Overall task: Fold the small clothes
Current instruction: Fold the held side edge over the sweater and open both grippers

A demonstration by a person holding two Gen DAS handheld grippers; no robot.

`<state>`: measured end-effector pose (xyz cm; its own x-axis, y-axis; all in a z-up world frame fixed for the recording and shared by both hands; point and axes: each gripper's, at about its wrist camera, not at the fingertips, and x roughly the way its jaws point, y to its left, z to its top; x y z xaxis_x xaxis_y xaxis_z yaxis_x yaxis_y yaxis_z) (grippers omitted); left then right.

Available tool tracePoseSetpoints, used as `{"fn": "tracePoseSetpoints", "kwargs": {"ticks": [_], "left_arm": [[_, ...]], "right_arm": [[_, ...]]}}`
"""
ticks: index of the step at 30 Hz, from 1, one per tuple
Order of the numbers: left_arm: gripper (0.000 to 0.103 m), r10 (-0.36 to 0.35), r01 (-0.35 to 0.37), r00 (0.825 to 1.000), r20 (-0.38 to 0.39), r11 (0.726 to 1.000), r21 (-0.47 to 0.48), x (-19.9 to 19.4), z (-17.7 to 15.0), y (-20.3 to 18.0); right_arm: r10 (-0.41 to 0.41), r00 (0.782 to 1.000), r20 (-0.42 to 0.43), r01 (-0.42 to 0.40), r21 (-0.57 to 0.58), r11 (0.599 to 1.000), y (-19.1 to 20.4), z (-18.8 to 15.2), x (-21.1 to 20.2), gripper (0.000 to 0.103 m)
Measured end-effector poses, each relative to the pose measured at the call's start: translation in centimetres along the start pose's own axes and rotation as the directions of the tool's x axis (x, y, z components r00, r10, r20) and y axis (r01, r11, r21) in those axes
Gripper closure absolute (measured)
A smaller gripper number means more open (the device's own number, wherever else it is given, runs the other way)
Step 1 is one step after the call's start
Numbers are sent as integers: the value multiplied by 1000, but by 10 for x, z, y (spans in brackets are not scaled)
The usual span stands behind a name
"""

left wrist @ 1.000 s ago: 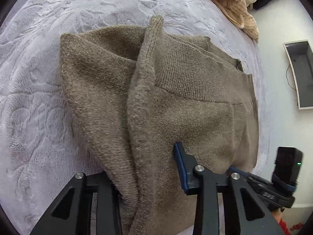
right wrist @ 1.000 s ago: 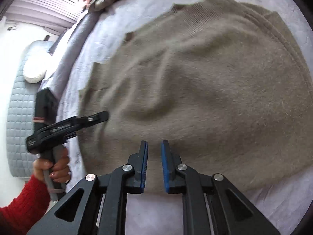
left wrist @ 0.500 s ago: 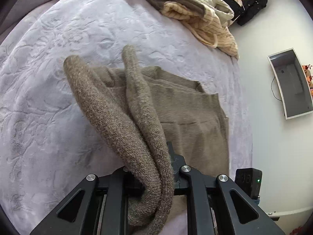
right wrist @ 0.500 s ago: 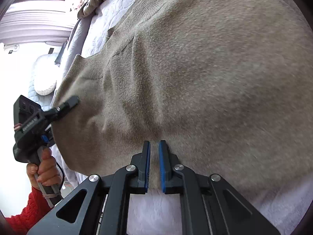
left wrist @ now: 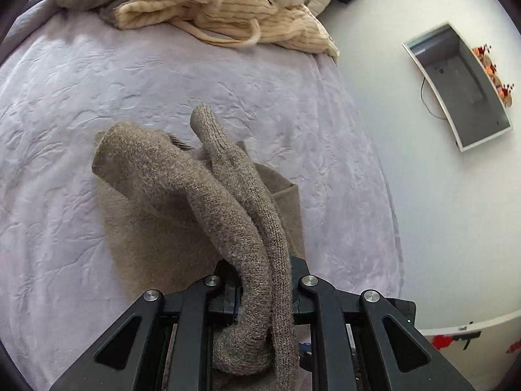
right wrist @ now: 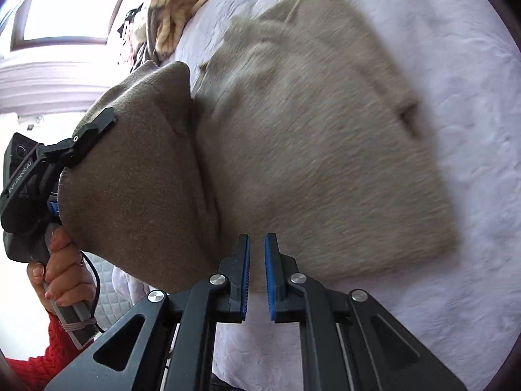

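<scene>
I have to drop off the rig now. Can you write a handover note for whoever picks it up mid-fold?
Left gripper: shut on a bunched edge of the brown knit sweater, lifted clear of the bed.
Right gripper: nearly shut, nothing between its pads, at the sweater's near edge.
Sweater: the rest lies on the lavender bedspread; unfolded clothes pile at the far end.
Done: one side raised.
Left: lay it across, smooth, finish folding.

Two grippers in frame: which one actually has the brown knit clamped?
The left gripper: brown sweater is bunched between its fingers. The right gripper is shut with nothing between.
</scene>
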<state>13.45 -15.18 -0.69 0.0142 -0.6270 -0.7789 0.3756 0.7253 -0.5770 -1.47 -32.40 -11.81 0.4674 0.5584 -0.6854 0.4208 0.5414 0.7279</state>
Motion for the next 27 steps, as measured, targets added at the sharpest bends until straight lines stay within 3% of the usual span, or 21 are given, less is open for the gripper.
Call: {"fn": "tracePoseSetpoints", "kwargs": {"ticks": [4,7,12,15,19,22,23,24,26,27], "left_arm": [[86,106,-100,992,-70,992,81,60,-2,-35],[86,217,-203,971,-103,970,137,98,-11,-48],[85,359,-332,932,-55,903,273,108,-25,-77],[85,394,-358,919,-32,864,355,101,-32,-92],[85,360,-332,933,-30,887,320,80,-31,-89],[85,326,-316,945,2,914,257,61,-30,-79],[85,311,-305,950,14,922,238,58,-30,-77],[85,298,-296,954,26,929,223,51,-30,-74],[84,284,-288,958,50,935,205,40,-31,-70],[77,286,-292,956,60,935,202,35,-31,-69]], "right_arm": [[20,1000,13,-21,61,998,-30,5,-8,93],[53,999,8,-54,111,992,-53,4,-8,93],[105,994,8,-105,149,983,-69,6,-7,93],[109,994,6,-109,146,983,-72,7,-12,93],[141,989,54,-148,167,975,-85,10,-26,93],[219,968,120,-240,218,946,-98,18,-36,73],[259,956,139,-286,244,927,-104,21,-38,59],[293,944,155,-325,263,908,-107,23,-39,52],[334,927,171,-371,292,881,-113,30,-38,51],[346,922,172,-383,301,873,-114,33,-36,50]]}}
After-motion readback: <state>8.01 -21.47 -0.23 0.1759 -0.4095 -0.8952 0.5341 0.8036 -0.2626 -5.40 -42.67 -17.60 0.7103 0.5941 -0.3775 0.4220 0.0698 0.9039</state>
